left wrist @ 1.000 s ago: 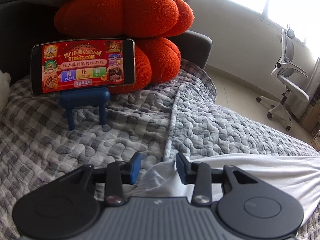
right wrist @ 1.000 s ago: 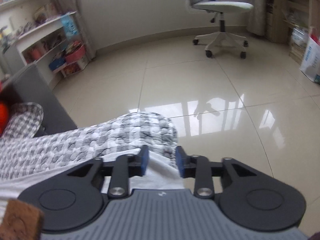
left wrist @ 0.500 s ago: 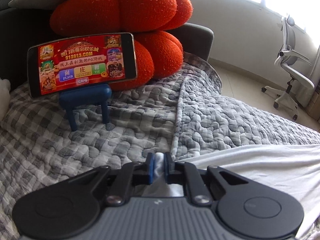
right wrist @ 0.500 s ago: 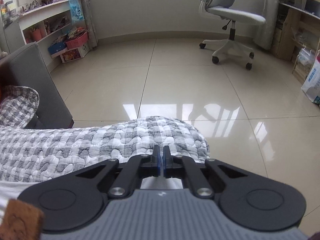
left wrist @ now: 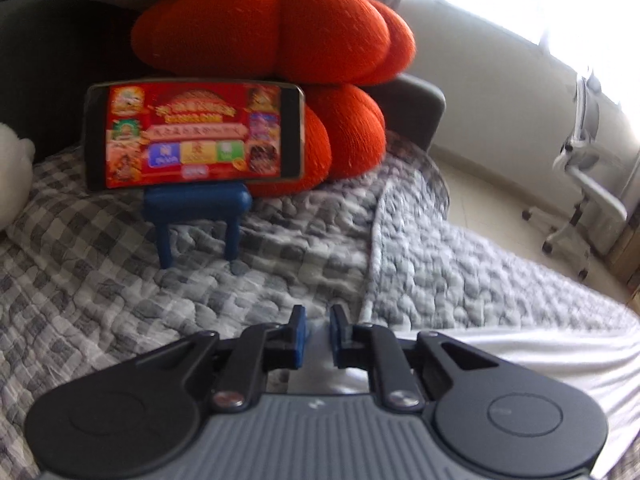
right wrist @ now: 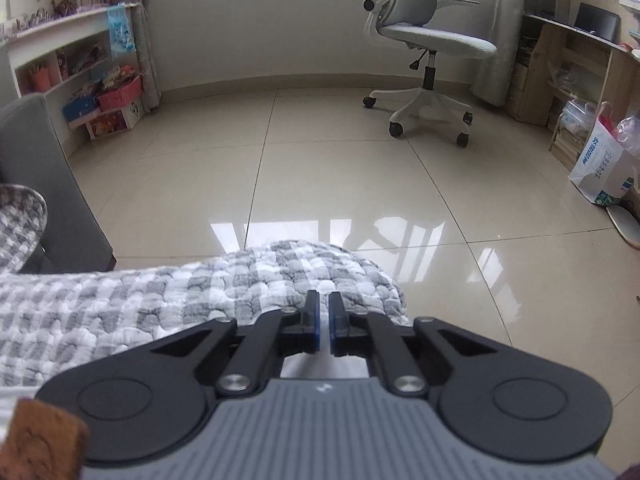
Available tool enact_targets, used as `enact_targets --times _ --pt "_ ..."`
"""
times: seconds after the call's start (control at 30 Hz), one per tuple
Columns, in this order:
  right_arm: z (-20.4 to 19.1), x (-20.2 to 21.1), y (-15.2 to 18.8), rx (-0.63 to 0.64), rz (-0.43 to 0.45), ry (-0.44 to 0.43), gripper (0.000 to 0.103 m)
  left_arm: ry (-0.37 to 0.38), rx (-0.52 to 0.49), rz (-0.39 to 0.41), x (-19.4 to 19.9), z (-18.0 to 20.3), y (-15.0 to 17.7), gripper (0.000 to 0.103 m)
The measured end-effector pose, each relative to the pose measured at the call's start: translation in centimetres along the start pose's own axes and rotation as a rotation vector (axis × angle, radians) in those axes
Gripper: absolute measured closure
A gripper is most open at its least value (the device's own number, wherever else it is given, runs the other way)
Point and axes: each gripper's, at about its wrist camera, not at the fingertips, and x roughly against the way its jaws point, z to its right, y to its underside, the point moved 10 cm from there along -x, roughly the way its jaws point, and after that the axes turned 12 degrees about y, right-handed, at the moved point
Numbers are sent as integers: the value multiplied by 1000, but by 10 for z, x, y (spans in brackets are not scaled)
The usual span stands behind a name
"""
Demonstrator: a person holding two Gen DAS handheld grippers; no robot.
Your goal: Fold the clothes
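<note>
- White cloth is pinched between the nearly closed fingers of the left gripper, which is held low and level over the sofa.
- The right gripper is likewise held low, aimed out over the tiled floor, its fingers narrowed onto white fabric seen just behind them.
- The white garment is spread flat on the grey checked quilt, running from the left gripper toward 3 o'clock.
- A phone on a blue stand is propped at 11 o'clock, before an orange cushion.
- An office chair stands at 1 o'clock in the right view.
</note>
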Motion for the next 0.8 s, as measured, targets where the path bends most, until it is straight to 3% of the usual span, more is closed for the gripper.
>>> enact_targets --times 0.17,0.27,0.4,0.5,0.6,0.7,0.8 --pt "8 31 -13 -6 15 -29 90 -2 42 38 27 -18 -6 90" --pt "9 45 -6 -41 -61 -117 89 25 30 15 37 -14 2 89" --pt "-4 74 18 -63 -178 -243 75 94 -13 -45 37 11 27 86" --pt "-21 116 36 16 -168 -313 65 95 -63 -135 23 24 54 86" --pt "-28 149 60 78 -175 -353 65 69 -117 -133 22 31 61 86" --pt "-27 180 85 140 -166 -384 65 89 -48 -110 34 25 53 82" --pt "-21 198 101 217 -128 -360 64 65 9 -51 50 8 43 71"
